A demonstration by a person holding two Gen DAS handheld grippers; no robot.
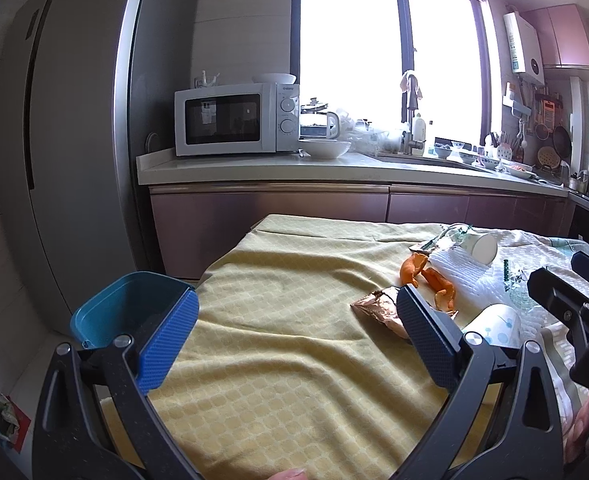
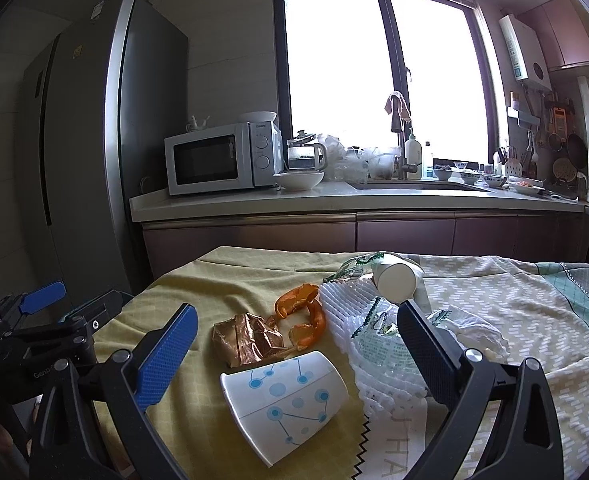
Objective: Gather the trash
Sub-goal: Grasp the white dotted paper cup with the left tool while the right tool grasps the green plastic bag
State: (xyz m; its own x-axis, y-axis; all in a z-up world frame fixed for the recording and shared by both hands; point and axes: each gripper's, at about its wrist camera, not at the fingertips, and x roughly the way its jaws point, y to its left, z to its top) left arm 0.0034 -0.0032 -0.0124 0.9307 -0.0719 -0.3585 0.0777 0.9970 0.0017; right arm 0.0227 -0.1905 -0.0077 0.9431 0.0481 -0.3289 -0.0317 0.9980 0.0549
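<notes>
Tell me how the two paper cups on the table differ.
The near cup has a blue dot-and-line print; the far cup looks plain white.
The near cup lies on the yellow cloth in front of the orange peel; the far cup lies at the back end of the white foam netting, beside a green wrapper.
The near cup shows its side; the far cup shows one round end.
Both lie tipped over.
</notes>
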